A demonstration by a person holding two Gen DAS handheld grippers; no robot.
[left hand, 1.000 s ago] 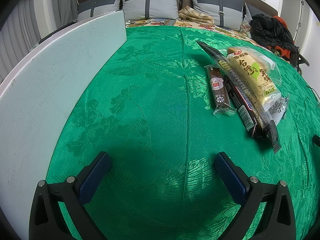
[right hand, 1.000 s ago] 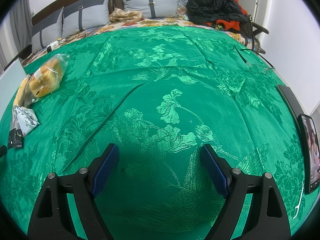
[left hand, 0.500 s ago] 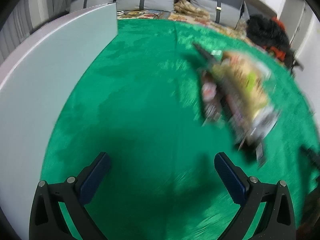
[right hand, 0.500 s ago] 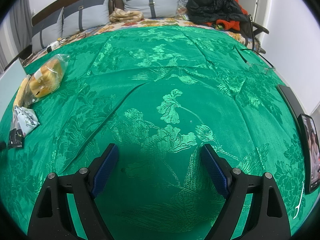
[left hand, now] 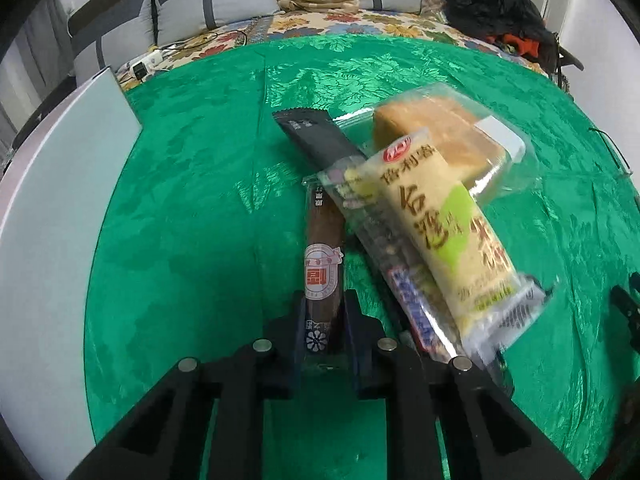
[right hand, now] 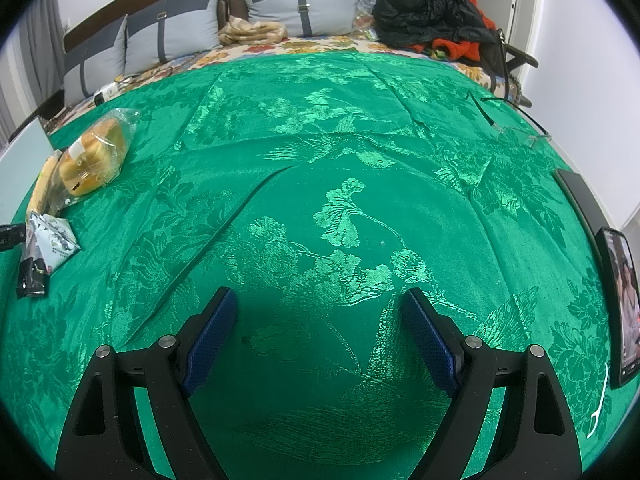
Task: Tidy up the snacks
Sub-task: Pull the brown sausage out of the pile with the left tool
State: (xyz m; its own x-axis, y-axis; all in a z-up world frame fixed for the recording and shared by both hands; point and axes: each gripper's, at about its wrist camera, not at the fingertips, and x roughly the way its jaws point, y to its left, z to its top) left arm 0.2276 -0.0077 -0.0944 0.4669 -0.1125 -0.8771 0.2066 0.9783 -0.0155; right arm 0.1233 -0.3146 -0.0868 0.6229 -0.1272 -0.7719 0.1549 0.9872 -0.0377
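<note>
- The left tool (left hand: 324, 320) is clamped on the near end of a brown sausage stick (left hand: 323, 256); both dark pads press against the wrapper's sides.
- From that grip the sausage stick runs straight out toward 12 o'clock, lying on the green brocade cloth (left hand: 192, 208) that covers the bed.
- Just beside the sausage stick, at about 2 o'clock from the left tool, lies a pile of other snacks: a long yellow rice-cracker pack (left hand: 444, 220) with brown characters on top, and a clear-wrapped nut bar with a blue label (left hand: 404, 280) under it.
- A black flat packet (left hand: 316, 136) sticks out of the pile toward 11 o'clock, its far end at the sausage stick's far tip.
- A sponge cake in a clear bag (left hand: 448, 136) lies at the far side of the pile, at roughly 1 o'clock.
- A white board (left hand: 52, 216) stands along the cloth's edge at 9 o'clock in the left wrist view.
- The right tool (right hand: 320, 328) stands wide, nothing between its blue pads, only the cloth beneath.
- In the right wrist view the snack pile lies well apart from that tool, at 10 o'clock near the left edge.
- A phone (right hand: 618, 312) with a lit screen lies at 3 o'clock, and eyeglasses (right hand: 516, 124) at 2 o'clock.
- Grey pillows (right hand: 172, 36) line the headboard at 12 o'clock.
</note>
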